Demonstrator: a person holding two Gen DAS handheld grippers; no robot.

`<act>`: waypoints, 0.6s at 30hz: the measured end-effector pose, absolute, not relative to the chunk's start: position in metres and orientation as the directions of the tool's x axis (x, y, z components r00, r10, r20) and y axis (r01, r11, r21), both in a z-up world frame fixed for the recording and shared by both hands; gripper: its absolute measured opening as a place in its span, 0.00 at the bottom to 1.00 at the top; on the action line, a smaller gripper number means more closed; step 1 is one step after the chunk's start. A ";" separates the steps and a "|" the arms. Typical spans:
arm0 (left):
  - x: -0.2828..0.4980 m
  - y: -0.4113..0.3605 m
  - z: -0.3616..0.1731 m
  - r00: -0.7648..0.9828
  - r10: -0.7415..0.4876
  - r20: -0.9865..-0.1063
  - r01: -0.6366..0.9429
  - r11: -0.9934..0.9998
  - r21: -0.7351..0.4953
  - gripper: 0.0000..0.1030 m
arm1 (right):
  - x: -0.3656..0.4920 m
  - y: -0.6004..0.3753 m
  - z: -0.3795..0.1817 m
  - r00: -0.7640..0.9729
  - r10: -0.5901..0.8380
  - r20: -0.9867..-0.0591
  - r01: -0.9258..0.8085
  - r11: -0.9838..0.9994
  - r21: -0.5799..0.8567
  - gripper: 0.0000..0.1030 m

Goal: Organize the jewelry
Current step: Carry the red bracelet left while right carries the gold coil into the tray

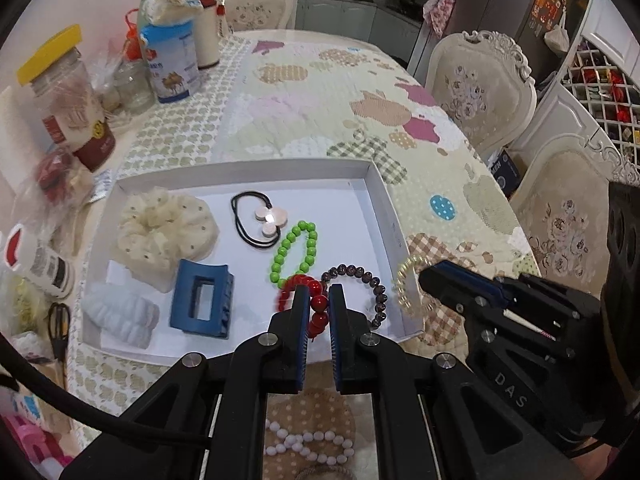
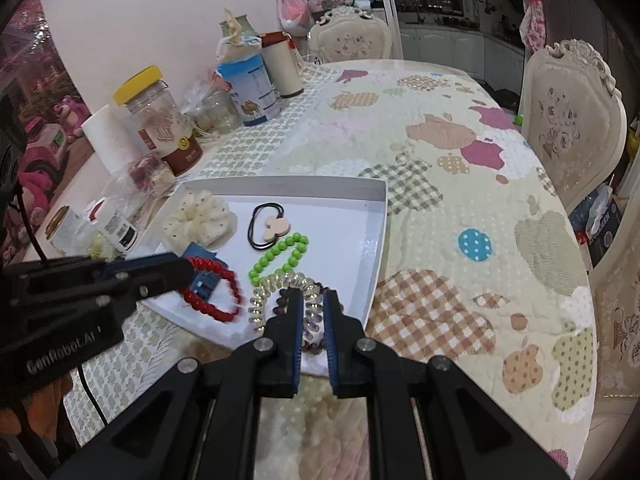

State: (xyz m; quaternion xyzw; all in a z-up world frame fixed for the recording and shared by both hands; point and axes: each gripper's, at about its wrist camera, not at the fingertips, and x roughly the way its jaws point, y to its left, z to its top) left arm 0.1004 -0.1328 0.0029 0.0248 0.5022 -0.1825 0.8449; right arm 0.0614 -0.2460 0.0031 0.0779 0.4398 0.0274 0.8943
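The red bead bracelet [image 1: 316,304] is held between the fingers of the left gripper [image 1: 320,300], clamped across its strand at the near edge of the white tray [image 1: 384,196]; in the right wrist view the same loop [image 2: 216,292] is seen hanging from the left tool at about 9 o'clock of the right gripper. The clear coil bracelet [image 2: 276,284] is gripped by the right gripper [image 2: 313,308], its jaws nearly closed on the coil over the tray's near right corner.

Handling is judged as follows. The red beads appear hard and glossy on a cord — light, limp as a loop, and liable to roll between flat pads, so the hold is best taken across the cord between two beads. The coil looks springy and light; stretch and snap-back are to be expected if it is pulled, and a hold across several turns is advised.

Beyond the grippers, a dark brown bead bracelet [image 1: 368,284] lies in the tray just past the red one, with a green bead bracelet [image 1: 296,252] at about 11 o'clock of it. Farther off a black hair tie with a pink charm [image 1: 256,220] is noted, and to 9 o'clock a blue claw clip [image 1: 202,298] and a cream scrunchie [image 1: 164,232]. A white bead strand [image 1: 308,444] lies nearest of all — outside the tray, beneath the left tool.
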 end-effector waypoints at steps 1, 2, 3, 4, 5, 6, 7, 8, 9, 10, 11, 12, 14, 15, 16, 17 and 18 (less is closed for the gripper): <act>0.103 -0.133 -0.001 0.419 -0.286 -0.862 0.332 0.932 -0.148 0.08 | 0.066 -0.247 0.000 0.607 0.116 -0.786 0.022 0.986 0.163 0.10; 0.105 -0.134 -0.005 0.409 -0.289 -0.865 0.331 0.931 -0.154 0.08 | 0.069 -0.247 -0.001 0.604 0.116 -0.789 0.024 0.986 0.163 0.10; 0.108 -0.133 -0.008 0.401 -0.290 -0.869 0.330 0.931 -0.159 0.08 | 0.074 -0.248 -0.005 0.597 0.115 -0.794 0.025 0.986 0.162 0.10; 0.110 -0.131 -0.012 0.393 -0.290 -0.872 0.327 0.931 -0.163 0.08 | 0.080 -0.248 -0.008 0.591 0.114 -0.799 0.027 0.987 0.161 0.10; 0.112 -0.129 -0.014 0.391 -0.290 -0.874 0.323 0.932 -0.165 0.08 | 0.084 -0.248 -0.011 0.586 0.111 -0.803 0.028 0.987 0.157 0.10; 0.115 -0.125 -0.017 0.388 -0.289 -0.875 0.315 0.934 -0.169 0.08 | 0.088 -0.248 -0.013 0.582 0.110 -0.806 0.027 0.988 0.155 0.10; 0.118 -0.121 -0.019 0.386 -0.285 -0.877 0.306 0.937 -0.170 0.08 | 0.094 -0.247 -0.016 0.575 0.109 -0.811 0.025 0.988 0.150 0.10; 0.121 -0.116 -0.023 0.382 -0.280 -0.881 0.293 0.941 -0.172 0.08 | 0.097 -0.247 -0.017 0.571 0.107 -0.814 0.024 0.989 0.147 0.10; 0.124 -0.110 -0.028 0.374 -0.272 -0.887 0.277 0.945 -0.174 0.08 | 0.103 -0.247 -0.020 0.566 0.102 -0.818 0.022 0.990 0.139 0.10; 0.126 -0.106 -0.033 0.368 -0.265 -0.891 0.268 0.948 -0.172 0.08 | 0.109 -0.247 -0.023 0.561 0.098 -0.822 0.021 0.991 0.132 0.10; 0.128 -0.103 -0.038 0.362 -0.258 -0.896 0.258 0.951 -0.170 0.08 | 0.115 -0.247 -0.027 0.554 0.091 -0.827 0.022 0.992 0.124 0.10; 0.130 -0.099 -0.042 0.356 -0.254 -0.899 0.248 0.953 -0.171 0.08 | 0.121 -0.247 -0.031 0.546 0.084 -0.833 0.024 0.993 0.117 0.10; 0.133 -0.091 -0.049 0.345 -0.253 -0.904 0.230 0.956 -0.180 0.08 | 0.134 -0.248 -0.040 0.528 0.077 -0.846 0.029 0.994 0.108 0.10; 0.133 -0.088 -0.051 0.343 -0.253 -0.905 0.224 0.957 -0.183 0.08 | 0.139 -0.248 -0.044 0.522 0.073 -0.850 0.030 0.994 0.103 0.10; 0.135 -0.085 -0.052 0.342 -0.253 -0.905 0.219 0.958 -0.185 0.08 | 0.145 -0.247 -0.049 0.512 0.065 -0.857 0.029 0.995 0.093 0.10; 0.136 -0.084 -0.053 0.341 -0.253 -0.905 0.216 0.958 -0.187 0.08 | 0.149 -0.247 -0.052 0.506 0.061 -0.861 0.027 0.996 0.086 0.10; 0.136 -0.083 -0.054 0.341 -0.255 -0.905 0.216 0.958 -0.188 0.08 | 0.155 -0.245 -0.057 0.497 0.053 -0.866 0.023 0.997 0.075 0.10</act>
